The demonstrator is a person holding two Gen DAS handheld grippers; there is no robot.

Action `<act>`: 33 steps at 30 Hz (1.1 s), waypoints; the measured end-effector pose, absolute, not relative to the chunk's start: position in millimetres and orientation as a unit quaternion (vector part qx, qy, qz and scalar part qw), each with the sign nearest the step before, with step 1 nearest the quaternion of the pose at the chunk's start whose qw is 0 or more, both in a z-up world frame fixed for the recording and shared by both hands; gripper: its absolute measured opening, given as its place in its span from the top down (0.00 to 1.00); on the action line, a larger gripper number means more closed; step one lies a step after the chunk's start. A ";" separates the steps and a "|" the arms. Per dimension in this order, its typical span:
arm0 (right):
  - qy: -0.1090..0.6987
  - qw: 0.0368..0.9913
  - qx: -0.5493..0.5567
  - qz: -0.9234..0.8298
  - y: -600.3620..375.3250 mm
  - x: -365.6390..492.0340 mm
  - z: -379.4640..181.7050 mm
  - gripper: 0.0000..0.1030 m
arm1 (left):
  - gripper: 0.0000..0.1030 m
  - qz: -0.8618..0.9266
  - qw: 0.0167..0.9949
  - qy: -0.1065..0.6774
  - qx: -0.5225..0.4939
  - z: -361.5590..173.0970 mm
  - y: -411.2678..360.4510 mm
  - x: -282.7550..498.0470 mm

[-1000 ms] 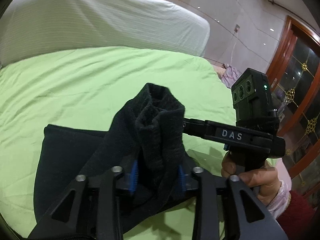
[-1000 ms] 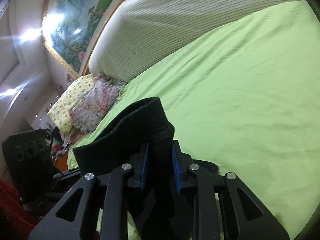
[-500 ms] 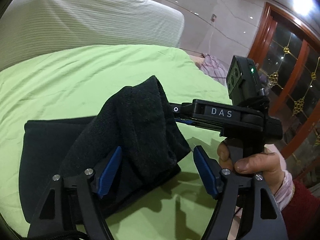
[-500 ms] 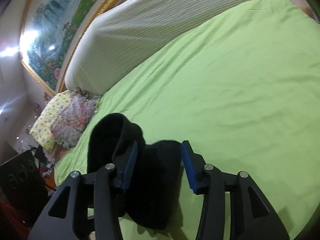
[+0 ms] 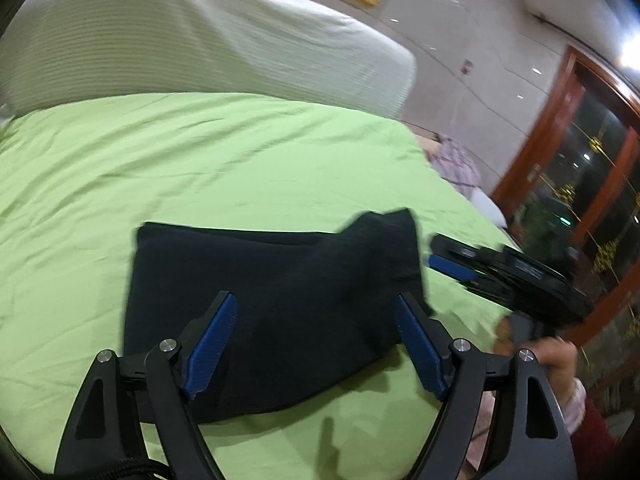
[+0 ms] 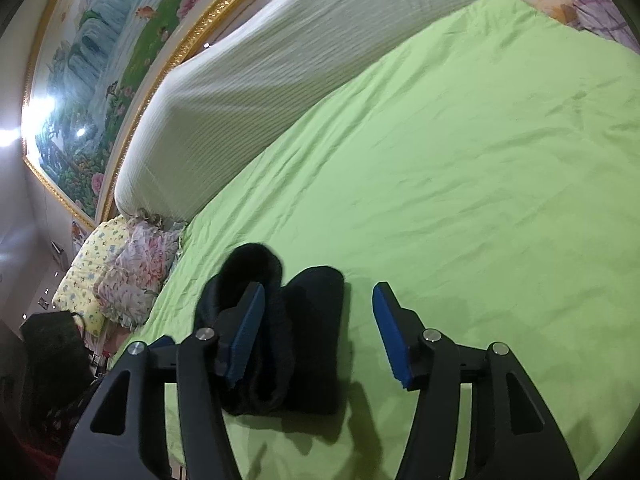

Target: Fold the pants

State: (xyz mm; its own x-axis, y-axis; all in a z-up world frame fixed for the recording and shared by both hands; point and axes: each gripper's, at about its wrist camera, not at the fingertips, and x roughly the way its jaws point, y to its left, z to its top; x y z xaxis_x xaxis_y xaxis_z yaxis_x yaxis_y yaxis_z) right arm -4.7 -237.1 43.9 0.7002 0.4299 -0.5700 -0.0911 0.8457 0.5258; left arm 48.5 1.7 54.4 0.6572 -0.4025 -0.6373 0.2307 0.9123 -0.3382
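Inspector A: Location of the pants [image 5: 280, 304]?

Inspector B: Lying on the green bed sheet [image 5: 224, 168], folded into a dark, roughly rectangular bundle. In the left wrist view one corner at the far right rises in a small peak. In the right wrist view the pants [image 6: 296, 340] show as two thick rolled layers side by side, resting on the sheet.

Inspector A: Left gripper [image 5: 316, 344]?

Inspector B: Fingers spread wide apart, blue pads [image 5: 212, 344] facing inward. Nothing is held between them. The bundle appears between and beyond the fingers; whether the tips touch the cloth, I cannot tell.

Inspector A: Right gripper [image 6: 320, 332]?

Inspector B: Fingers likewise parted and released. Its left finger overlaps the folded cloth in the picture; its right finger stands over bare sheet, clear of the pants. From the left wrist view the right gripper [image 5: 452, 268] sits just beside the bundle's right edge, blurred, with the person's hand [image 5: 548, 356] on its handle.

Inspector A: Surroundings?

Inspector B: A white ribbed headboard cushion [image 6: 280, 92] along the far side of the bed, a gold-framed landscape painting [image 6: 92, 80] above it, floral pillows [image 6: 120, 276] off the bed's edge, and a wooden-framed glass door [image 5: 584, 184].
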 end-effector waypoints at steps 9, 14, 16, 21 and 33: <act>0.367 0.907 0.160 0.131 -192.7 -11.7 53.3 0.39 | 0.20 -0.100 0.897 0.401 -0.155 41.3 60.4 70.3; 0.377 0.907 0.135 0.132 -178.3 -6.0 53.1 0.39 | 0.20 -0.091 0.884 0.432 -0.151 26.0 71.6 98.6; 0.382 0.904 0.140 0.132 -177.9 -2.9 51.1 0.39 | 0.20 -0.098 0.875 0.445 -0.161 18.9 73.6 109.3; 0.394 0.897 0.149 0.131 -180.4 4.3 43.6 0.39 | 0.20 -0.103 0.851 0.488 -0.167 -6.3 77.8 136.8; 0.393 0.884 0.140 0.210 -156.8 26.7 58.8 0.87 | 0.68 -0.106 0.851 0.468 -0.213 -12.7 99.2 133.5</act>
